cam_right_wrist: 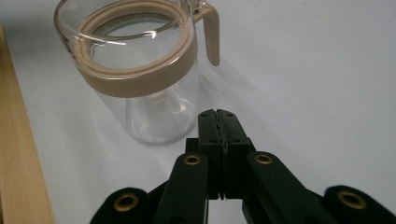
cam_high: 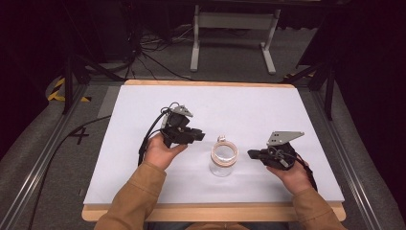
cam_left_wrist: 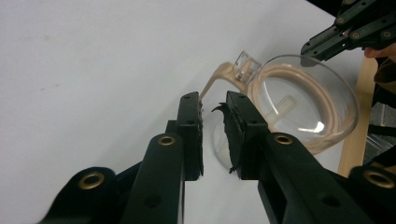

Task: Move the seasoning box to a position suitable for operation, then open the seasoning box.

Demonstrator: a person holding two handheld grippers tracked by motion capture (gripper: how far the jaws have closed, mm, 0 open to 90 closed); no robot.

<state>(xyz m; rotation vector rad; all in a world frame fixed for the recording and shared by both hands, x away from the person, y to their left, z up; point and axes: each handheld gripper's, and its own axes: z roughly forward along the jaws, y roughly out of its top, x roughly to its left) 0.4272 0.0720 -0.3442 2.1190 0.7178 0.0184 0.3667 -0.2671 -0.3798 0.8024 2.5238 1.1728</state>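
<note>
While the glass jar (cam_high: 223,160) stands upright on the white table (cam_high: 134,143), left gripper (cam_left_wrist: 214,122) sits just beside it, jaws slightly apart, empty. Right gripper (cam_right_wrist: 217,125) is clenched on nothing, near the jar.

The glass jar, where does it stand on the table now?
In the high view the glass jar stands upright on the white table, near its front edge, between the left tongs and the right tongs.

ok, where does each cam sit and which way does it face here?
High view: above the person's table edge, facing forward and down; forearms, hands, left tool, right tool.
Left gripper view: on the left tool, facing the glass jar.
Right gripper view: on the right tool, facing the jar.
All three share the jar and white table.
</note>
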